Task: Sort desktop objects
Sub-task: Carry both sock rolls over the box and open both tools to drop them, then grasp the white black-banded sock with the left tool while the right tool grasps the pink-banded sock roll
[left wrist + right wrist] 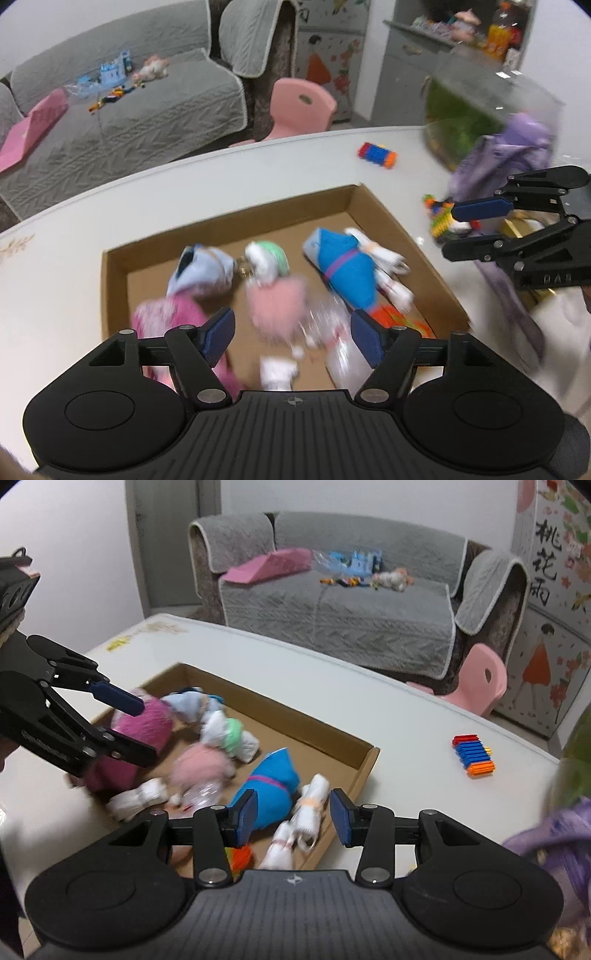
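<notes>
Sat gathered in the box [114,273] mid-desk [258,170]: plush toys [275,302], sorted by kind. Lay apart outside, toward the far edge: block stack [473,755], likely next. Hovered over the box, left claw [291,334] released, empty. Hung likewise near its right rim, right claw [291,821], spread, holding nothing.

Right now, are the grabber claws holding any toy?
No, nothing is held. The left gripper is open above the brown cardboard box of soft plush toys, and the right gripper is open too, with nothing between its fingers.
</notes>
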A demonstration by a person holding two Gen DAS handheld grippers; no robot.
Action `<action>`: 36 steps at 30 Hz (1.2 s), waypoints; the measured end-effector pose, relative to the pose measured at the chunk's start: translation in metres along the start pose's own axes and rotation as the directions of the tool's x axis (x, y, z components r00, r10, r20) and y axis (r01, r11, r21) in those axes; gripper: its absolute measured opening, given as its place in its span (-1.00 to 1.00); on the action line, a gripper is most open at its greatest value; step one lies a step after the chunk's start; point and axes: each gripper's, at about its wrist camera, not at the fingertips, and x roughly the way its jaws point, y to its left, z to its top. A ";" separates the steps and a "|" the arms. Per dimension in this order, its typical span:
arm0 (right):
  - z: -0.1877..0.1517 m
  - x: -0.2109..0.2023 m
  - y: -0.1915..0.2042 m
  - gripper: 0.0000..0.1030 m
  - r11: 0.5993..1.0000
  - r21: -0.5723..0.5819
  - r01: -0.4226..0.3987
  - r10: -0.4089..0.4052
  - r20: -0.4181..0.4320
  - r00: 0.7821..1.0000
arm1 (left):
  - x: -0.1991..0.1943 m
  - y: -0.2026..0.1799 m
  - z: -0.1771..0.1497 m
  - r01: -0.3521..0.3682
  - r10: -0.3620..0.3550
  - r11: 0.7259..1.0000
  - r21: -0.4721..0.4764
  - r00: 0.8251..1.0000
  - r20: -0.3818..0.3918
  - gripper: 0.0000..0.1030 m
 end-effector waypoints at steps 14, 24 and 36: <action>-0.086 -0.050 0.071 -0.04 0.986 -0.128 -0.110 0.110 -0.007 0.994 | -0.070 -0.034 -0.165 0.095 -0.091 0.976 0.197 0.995 -0.027 0.58; -0.105 -0.029 0.090 0.01 0.978 -0.152 -0.143 0.139 -0.034 0.990 | -0.024 -0.043 -0.196 0.109 -0.092 0.969 0.220 0.992 -0.087 0.56; -0.119 -0.005 0.091 0.01 0.978 -0.167 -0.124 0.112 -0.081 0.990 | -0.008 -0.044 -0.193 0.099 -0.082 0.971 0.218 0.993 -0.084 0.59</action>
